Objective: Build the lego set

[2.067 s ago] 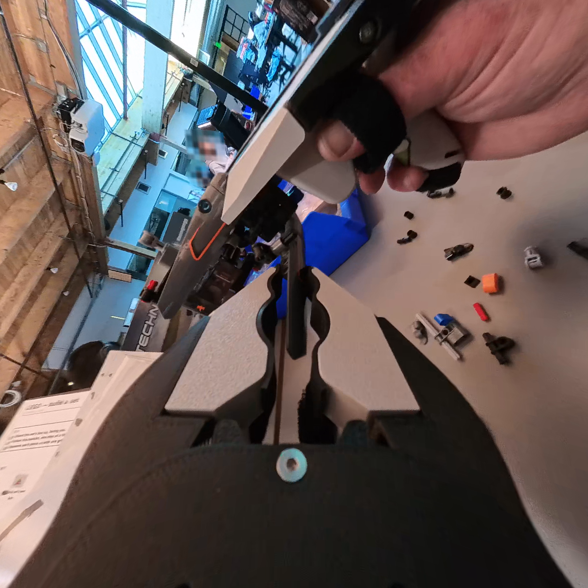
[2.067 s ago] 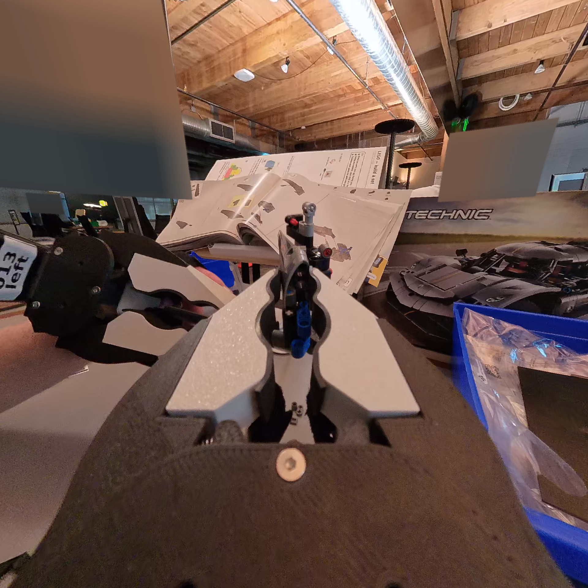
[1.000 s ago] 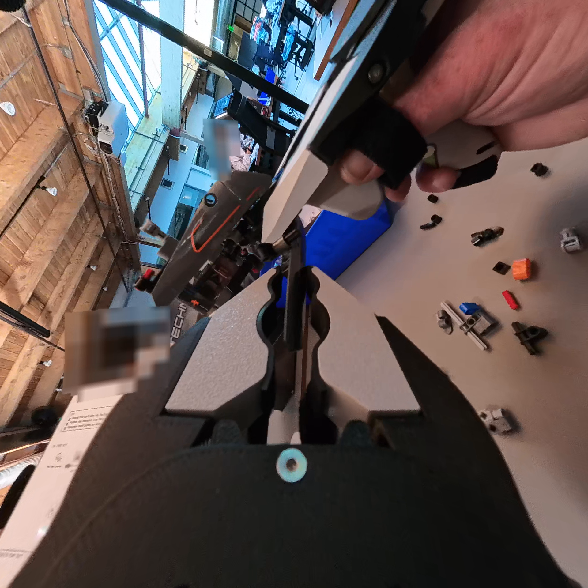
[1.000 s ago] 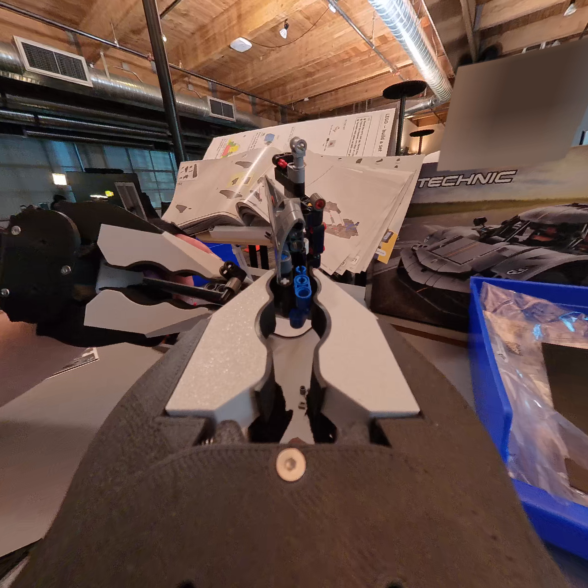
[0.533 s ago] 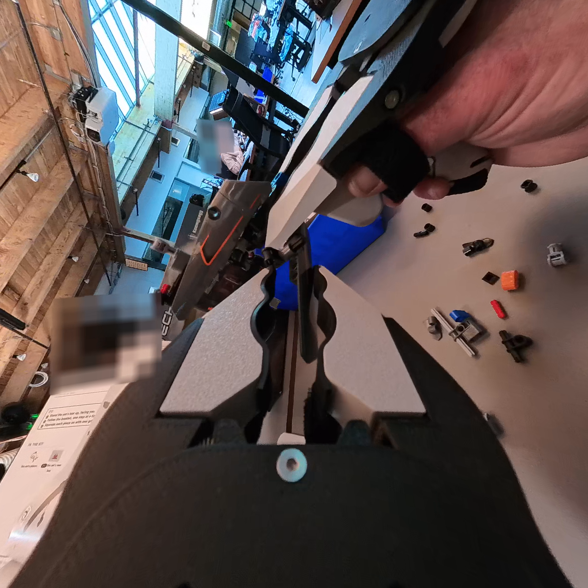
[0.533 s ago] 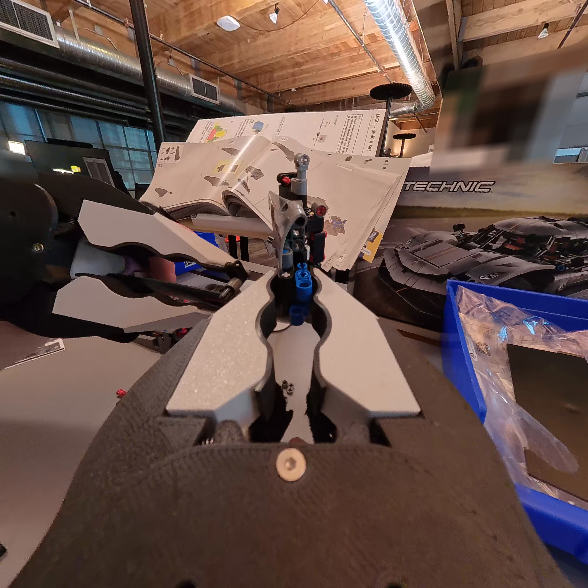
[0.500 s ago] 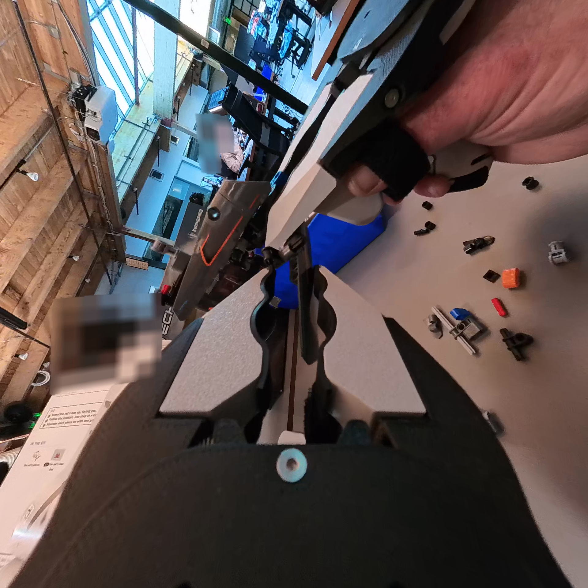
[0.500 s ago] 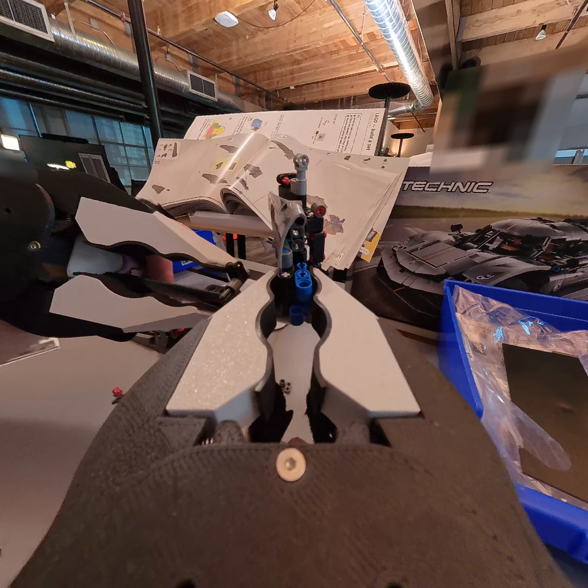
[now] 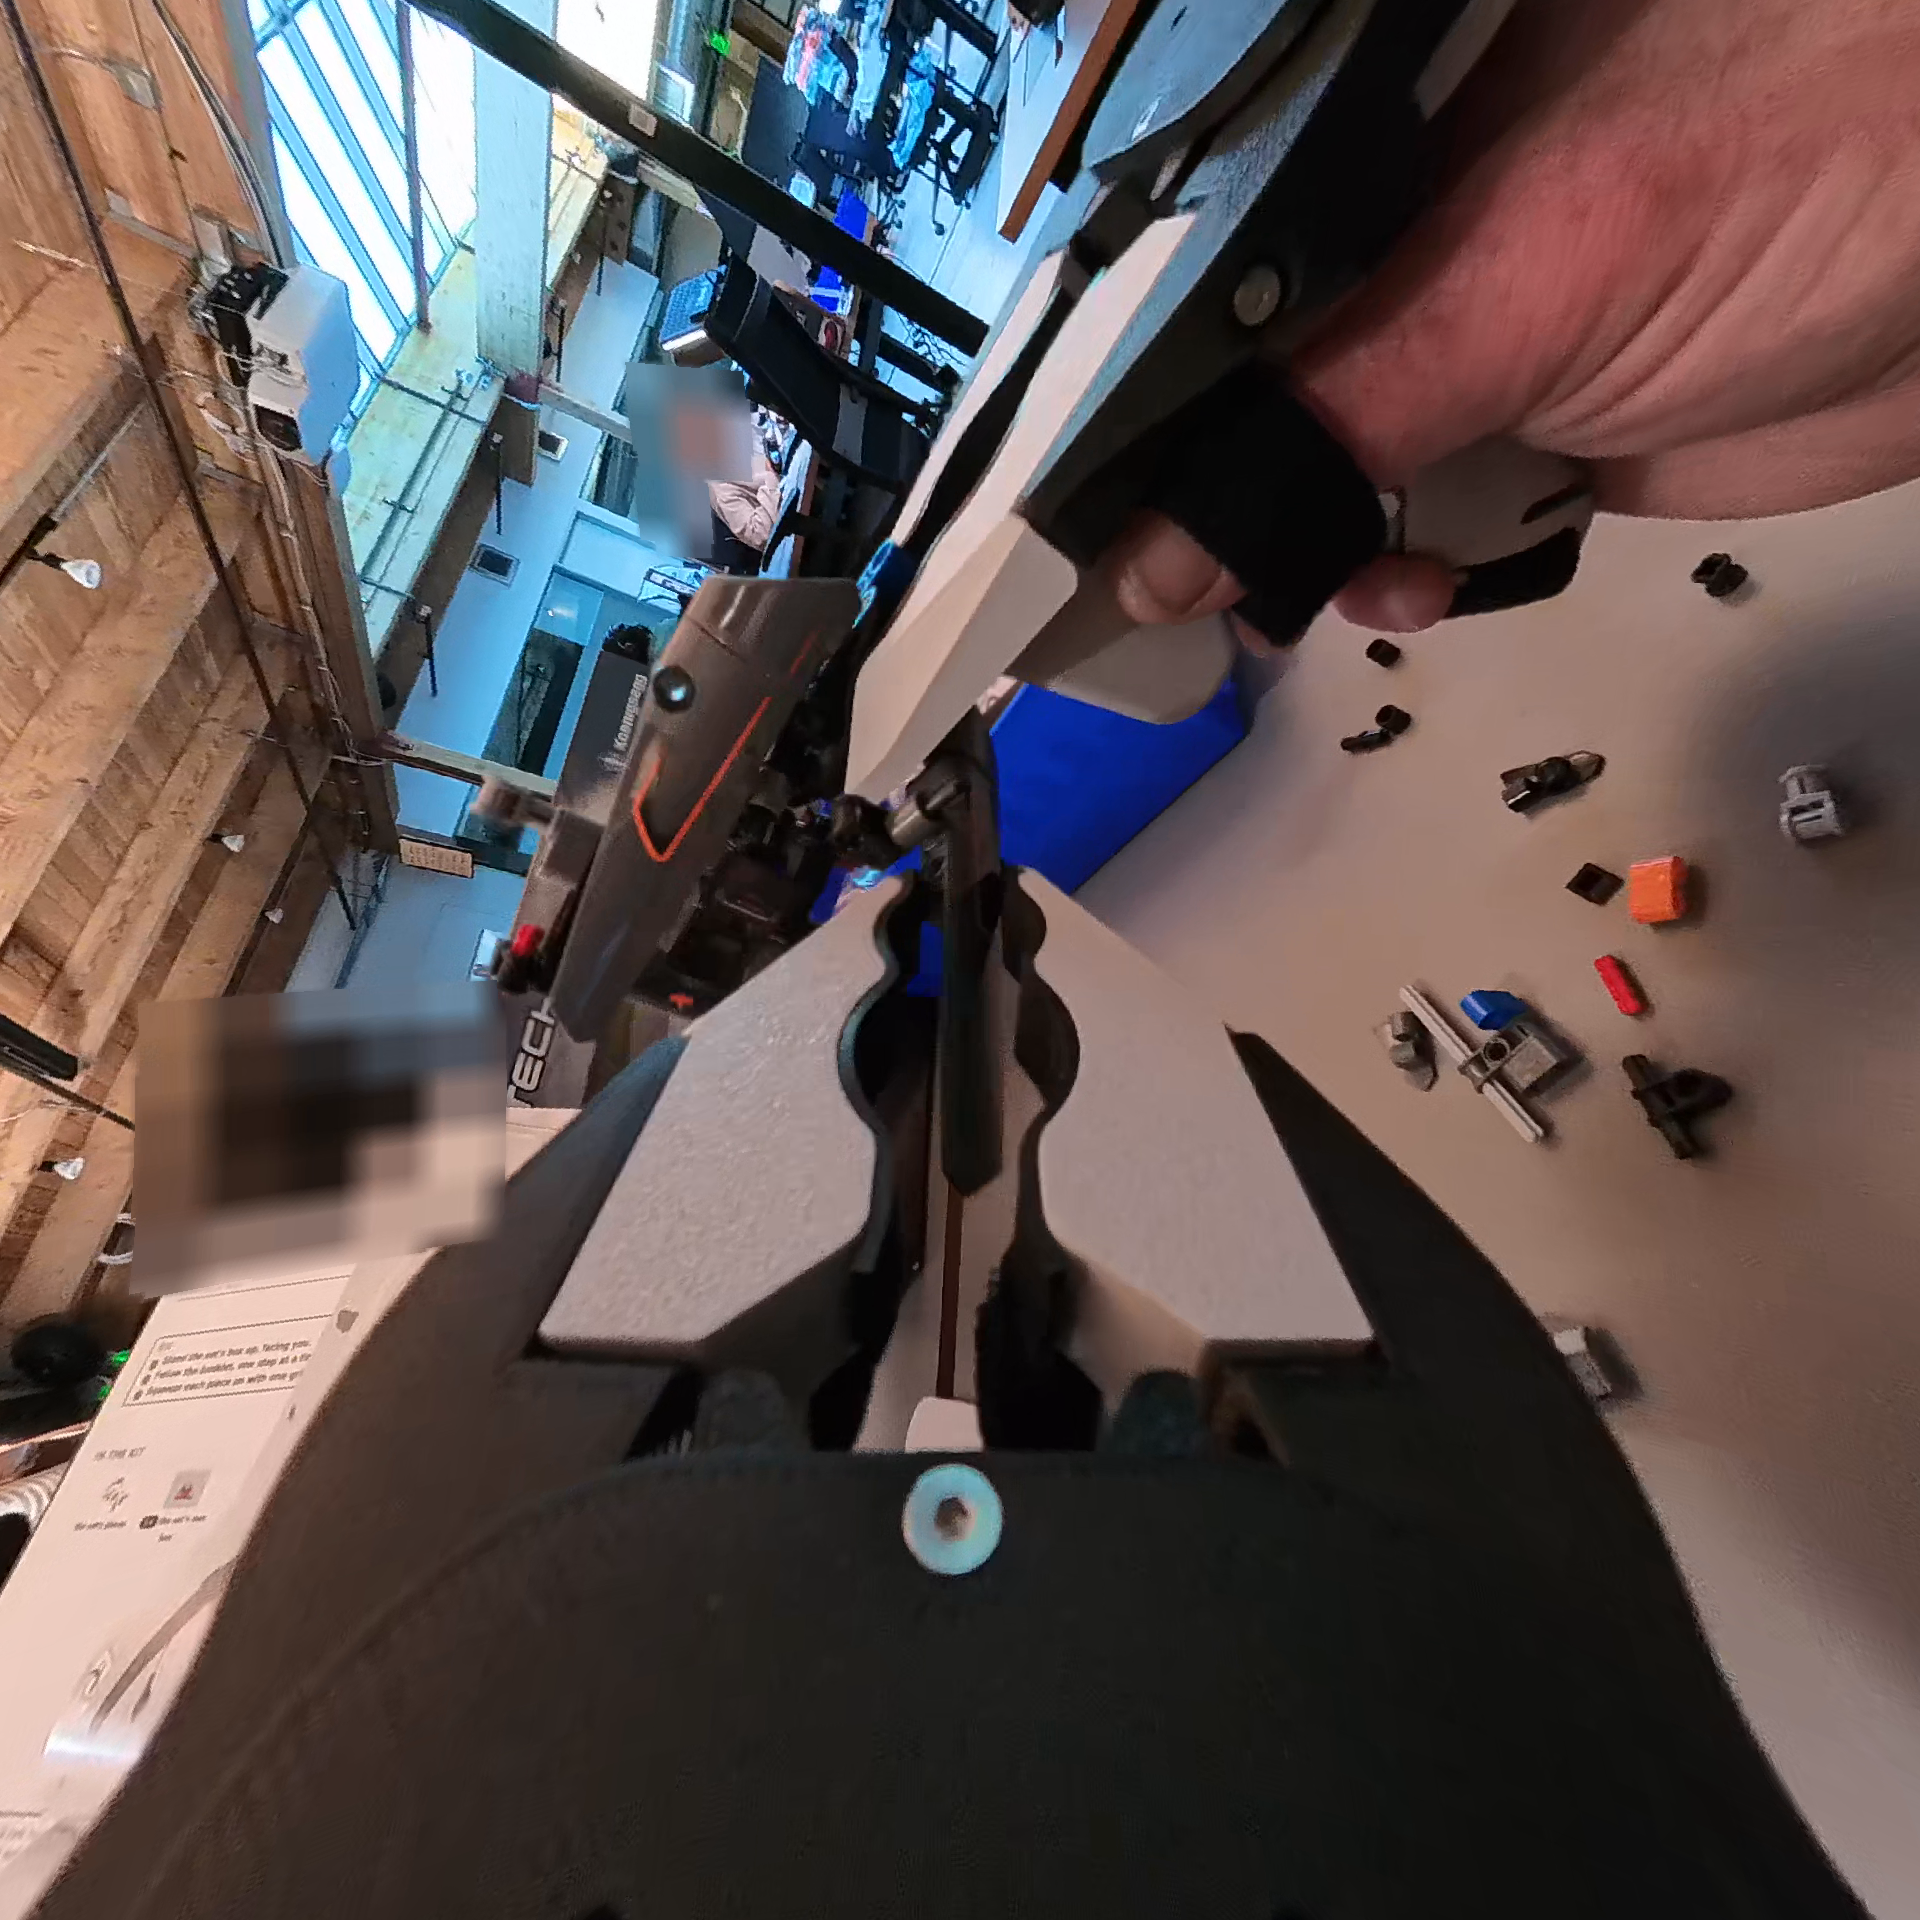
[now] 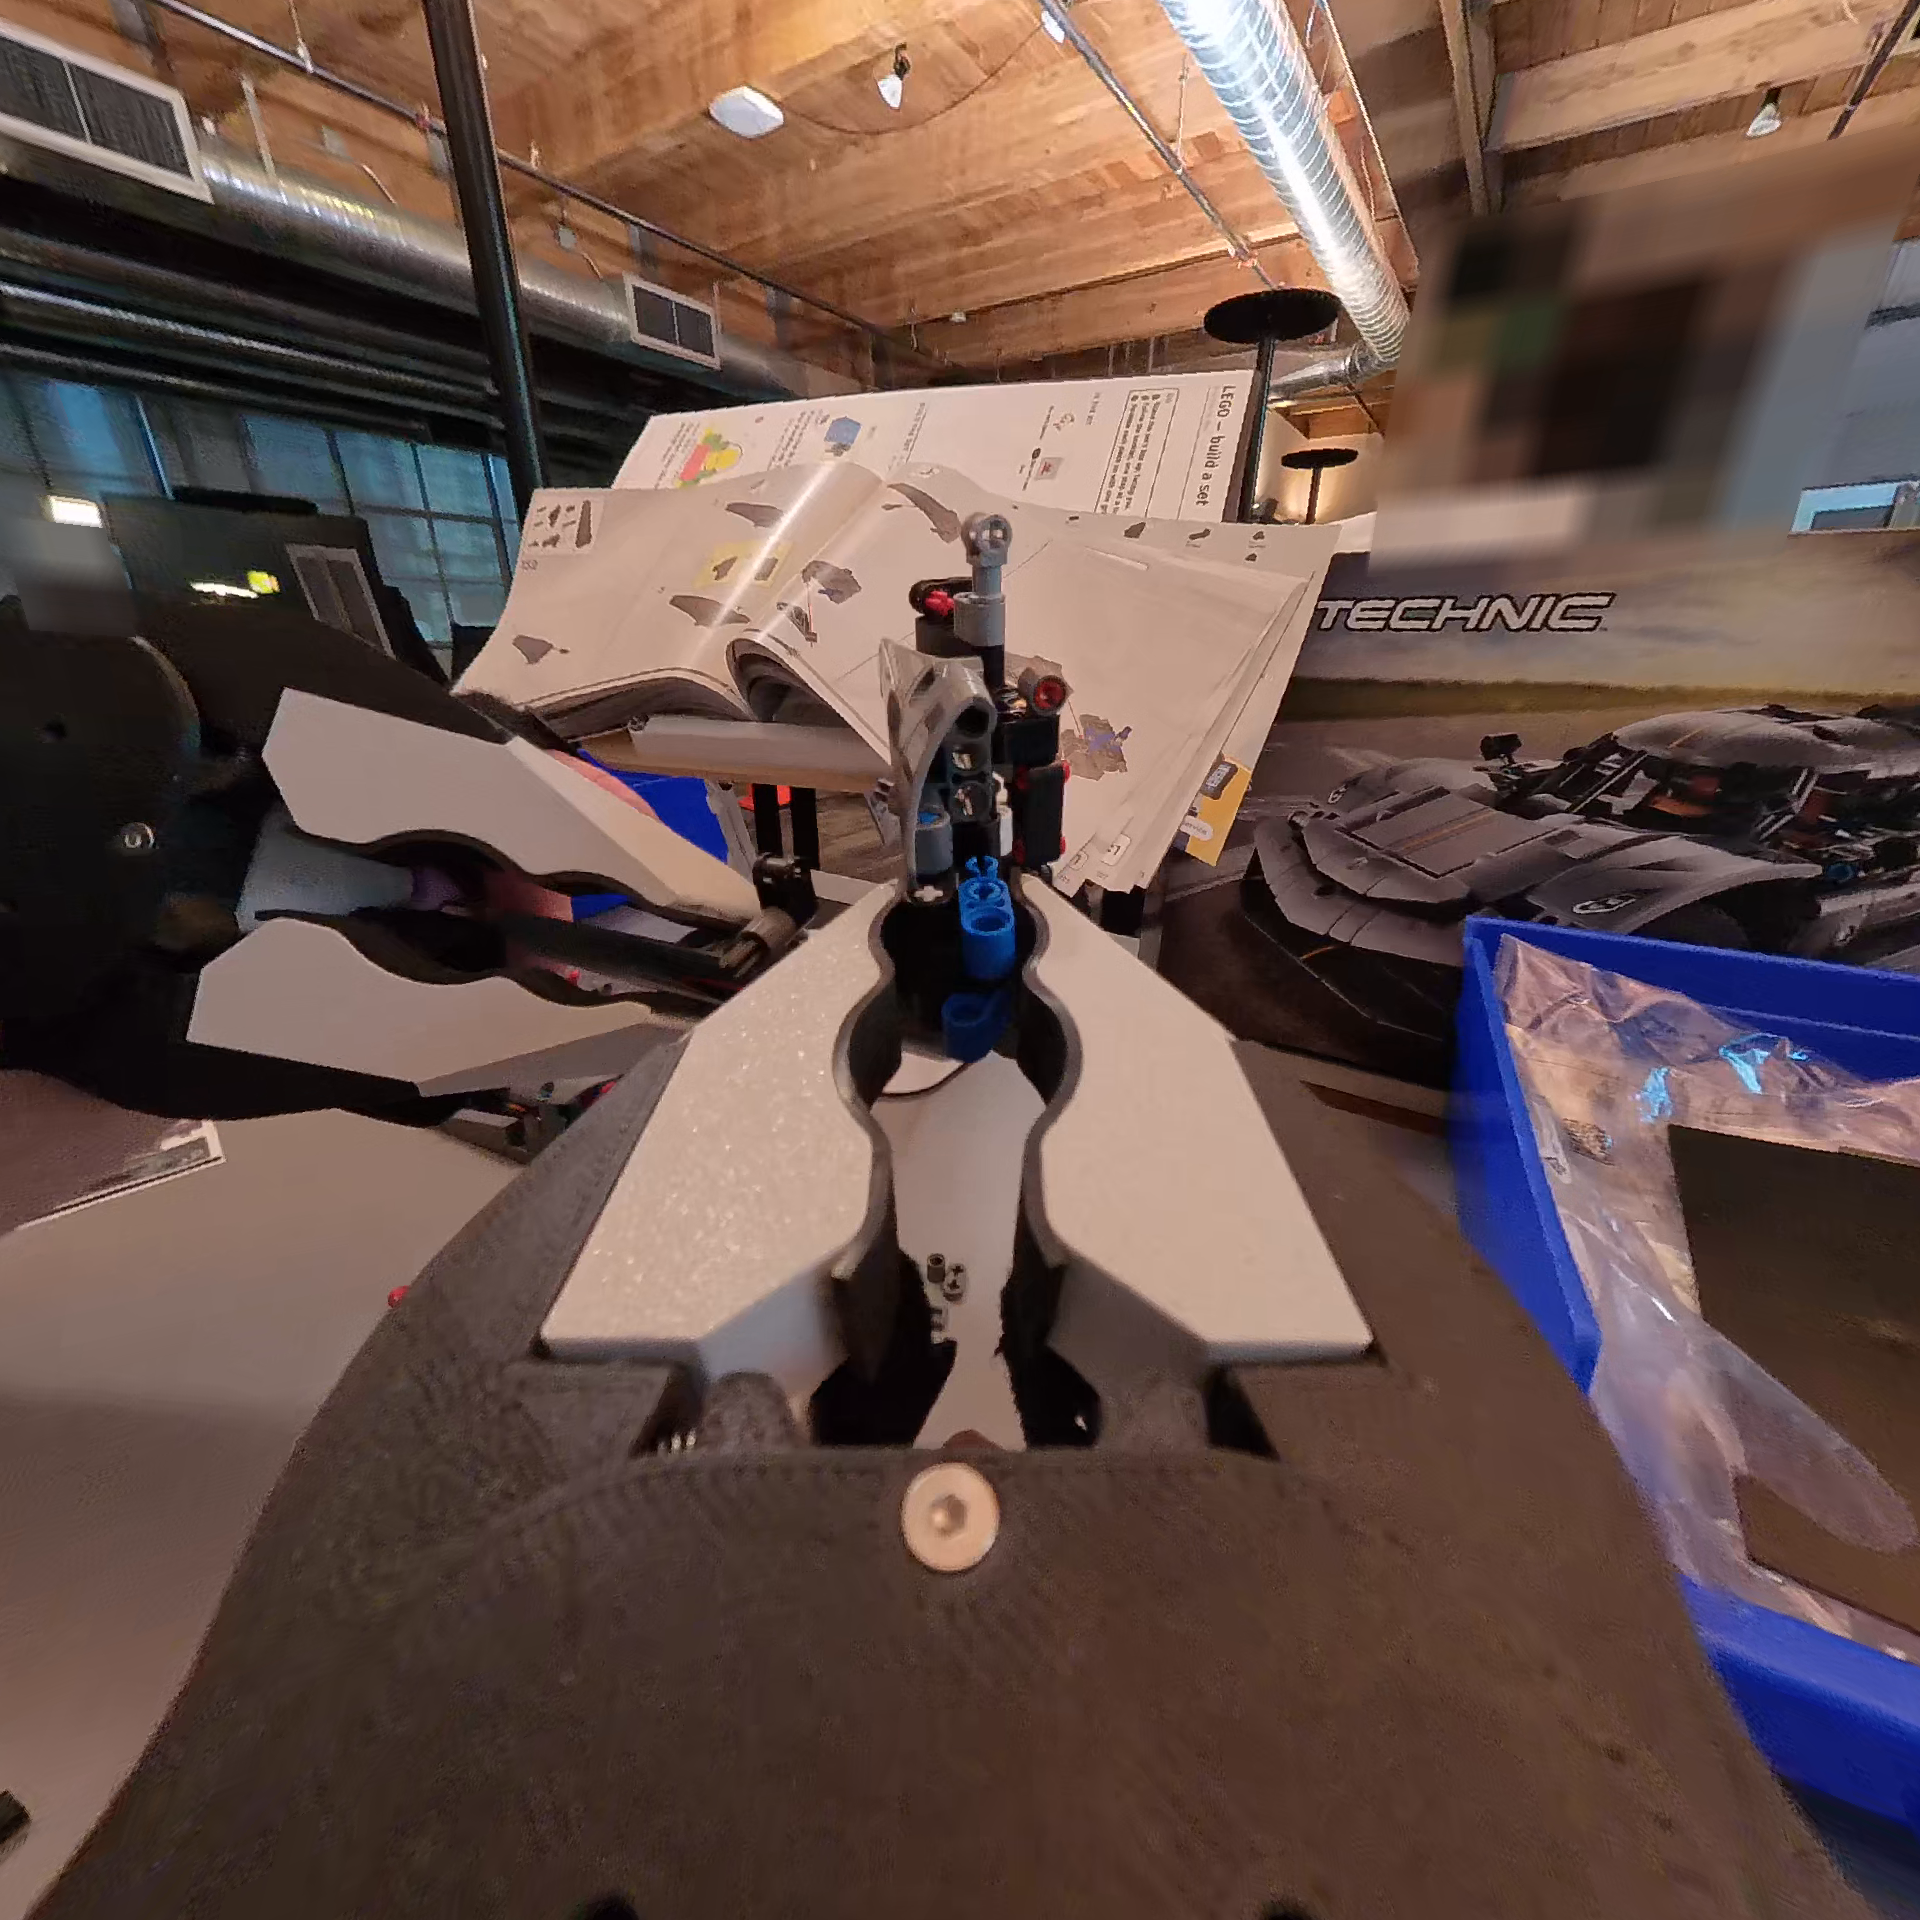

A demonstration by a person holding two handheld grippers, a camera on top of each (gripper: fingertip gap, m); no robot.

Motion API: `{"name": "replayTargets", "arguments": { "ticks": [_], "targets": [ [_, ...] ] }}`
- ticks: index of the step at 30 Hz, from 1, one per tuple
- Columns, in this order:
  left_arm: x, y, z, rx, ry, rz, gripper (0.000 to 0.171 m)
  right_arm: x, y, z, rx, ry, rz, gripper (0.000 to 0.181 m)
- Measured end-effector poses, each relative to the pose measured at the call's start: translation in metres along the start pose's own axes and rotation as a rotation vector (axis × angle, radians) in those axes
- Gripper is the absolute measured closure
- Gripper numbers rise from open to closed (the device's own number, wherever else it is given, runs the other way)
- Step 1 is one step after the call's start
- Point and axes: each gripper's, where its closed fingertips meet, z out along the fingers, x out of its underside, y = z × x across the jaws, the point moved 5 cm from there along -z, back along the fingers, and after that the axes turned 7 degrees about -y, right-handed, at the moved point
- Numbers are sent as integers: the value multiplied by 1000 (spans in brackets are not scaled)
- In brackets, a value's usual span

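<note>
My right gripper point(image 10: 961, 894) is shut on a small upright lego assembly point(image 10: 977, 727) of black, grey and blue parts with red pins. My left gripper point(image 9: 961, 883) is shut on a thin black beam point(image 9: 966, 1039) that sticks out past its fingertips. In the right wrist view the left gripper point(image 10: 717, 935) comes in from the left, and the beam's point(image 10: 623, 951) tip lies close beside the assembly's base. In the left wrist view the right gripper point(image 9: 894, 727), held by a hand point(image 9: 1610, 260), is just above the beam's tip.
Loose pieces lie on the grey table point(image 9: 1351, 935) to the right, among them an orange brick point(image 9: 1654, 888) and a grey and blue cluster point(image 9: 1496, 1049). An open instruction booklet point(image 10: 831, 582), the set's box point(image 10: 1558, 810) and a blue bin point(image 10: 1527, 1060) holding a plastic bag stand behind. The tips of both grippers are at nearly the same place. My left gripper's tips are some 15 cm from the orange brick point(image 9: 1654, 888).
The left gripper with the beam has come closer to the assembly, and its tip now sits by the assembly's base. Both grippers stay shut on their parts.
</note>
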Motion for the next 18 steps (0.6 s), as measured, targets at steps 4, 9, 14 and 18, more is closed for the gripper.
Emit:
{"name": "replayTargets", "arguments": {
  "ticks": [4,9,14,18],
  "targets": [
    [-2,-1,1,-7,-3,3,159,0,-1,-1,-2,-7,16,167],
    [-2,2,0,-11,-14,-35,151,-1,-1,-1,-7,-18,27,167],
    [-1,1,2,3,-22,-79,142,-1,0,0,-17,-22,27,167],
    [-1,2,2,33,-54,-174,140,-2,0,0,-24,-32,35,167]
  ]
}}
